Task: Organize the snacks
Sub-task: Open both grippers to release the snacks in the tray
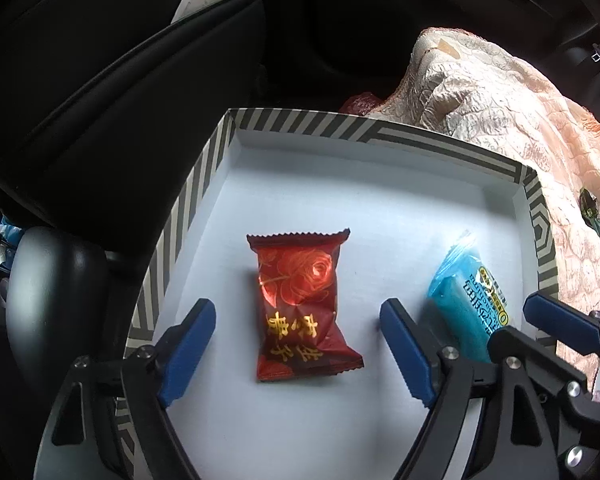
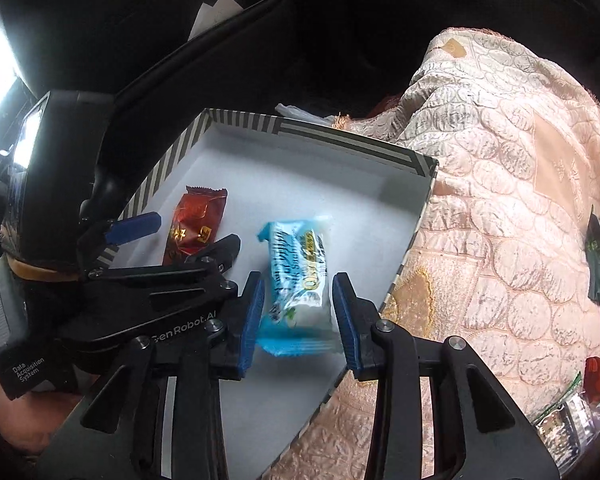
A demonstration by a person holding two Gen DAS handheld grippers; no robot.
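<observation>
My left gripper (image 1: 298,322) gapes wide around the crinkly red foil snack packet (image 1: 303,307) lying flat in the shallow striped cardboard box (image 1: 420,145); my right gripper (image 2: 298,312), narrower, brackets the glossy blue pillow-shaped snack wrapper (image 2: 296,288), pads seemingly just clear.

Inside the striped box (image 1: 538,216) lie two snack packets: one red packet (image 1: 302,304) and one blue packet (image 2: 296,292). Beside the box, on the quilted cloth (image 2: 512,208), are at least three more small packets, unclear.
</observation>
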